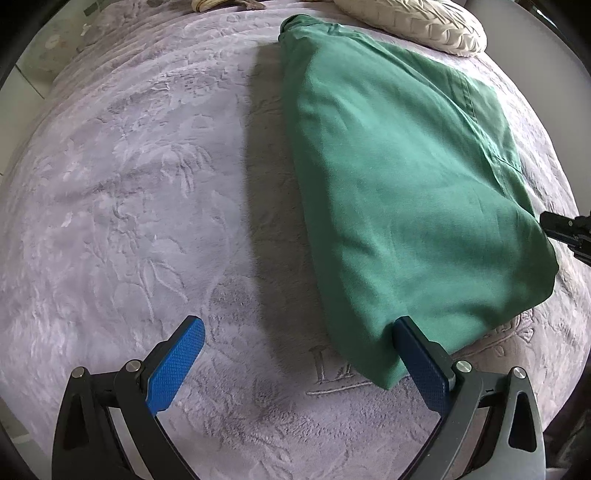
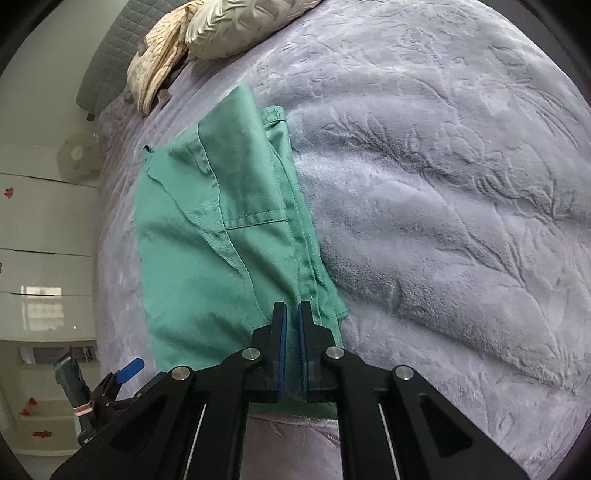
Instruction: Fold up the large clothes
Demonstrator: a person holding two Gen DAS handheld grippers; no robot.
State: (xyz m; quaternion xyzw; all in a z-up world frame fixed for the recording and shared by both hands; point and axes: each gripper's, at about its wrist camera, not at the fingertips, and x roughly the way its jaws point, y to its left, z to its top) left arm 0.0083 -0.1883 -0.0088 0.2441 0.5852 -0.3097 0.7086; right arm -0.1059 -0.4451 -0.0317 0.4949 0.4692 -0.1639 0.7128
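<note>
A green garment (image 1: 388,184), folded into a long flat stack, lies on the mauve embossed blanket (image 1: 129,203). My left gripper (image 1: 299,325) is open wide at its near corner. Its right finger (image 1: 421,362) touches the cloth's edge, and only blanket lies between the pads. In the right wrist view the same garment (image 2: 207,240) shows its seams and a pocket. My right gripper (image 2: 291,308) hovers over its near edge with the pads almost together, a thin slit between them. I see no cloth pinched there. The right gripper's tip (image 1: 554,221) also shows at the garment's right side.
A cream quilted pillow (image 1: 424,26) (image 2: 236,29) lies at the head of the bed beyond the garment. White drawers (image 2: 44,221) and a fan (image 2: 77,155) stand off the bed's left side. Wide blanket (image 2: 443,184) stretches right of the garment.
</note>
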